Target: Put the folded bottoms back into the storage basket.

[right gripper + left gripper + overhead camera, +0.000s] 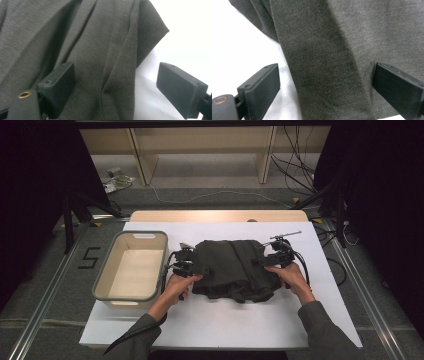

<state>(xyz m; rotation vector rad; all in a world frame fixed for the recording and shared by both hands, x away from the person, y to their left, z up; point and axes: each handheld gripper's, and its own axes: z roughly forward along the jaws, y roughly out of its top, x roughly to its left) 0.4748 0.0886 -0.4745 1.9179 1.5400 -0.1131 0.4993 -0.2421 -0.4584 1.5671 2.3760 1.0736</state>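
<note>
Left jaws: spread wide in the left gripper view, a fold of dark grey cloth [332, 62] standing between them; neither pad presses it.
Right jaws: also spread wide in the right gripper view, with a creased fold of the cloth [100, 62] in the gap; the left pad lies over fabric, the right pad over bare white.
Left gripper [186, 262]: at the cloth's left edge in the high view, held by the left hand [179, 285].
Right gripper [276, 254]: at the cloth's right edge, held by the right hand [292, 279].
Cloth [235, 267]: a bunched, folded dark garment lying on the white sheet [210, 320], about mid-table, between the two grippers.
Cloth edges: near edge ragged and layered; a stitched hem line shows low at the right of the left gripper view; in the right gripper view a rounded corner ends against white.
Bin [131, 266]: grey-rimmed, cream inside, just left of the left gripper, close to it.
Open room: wide bare sheet toward the person and to the right of the cloth; a narrower strip beyond it; little room on the left because of the bin.
Table edge: a wooden strip [220, 215] shows past the far end of the sheet.
Writing: a dark "5" [89, 257] marked on the floor left of the table; I can read no labels on the cloth or bin.
</note>
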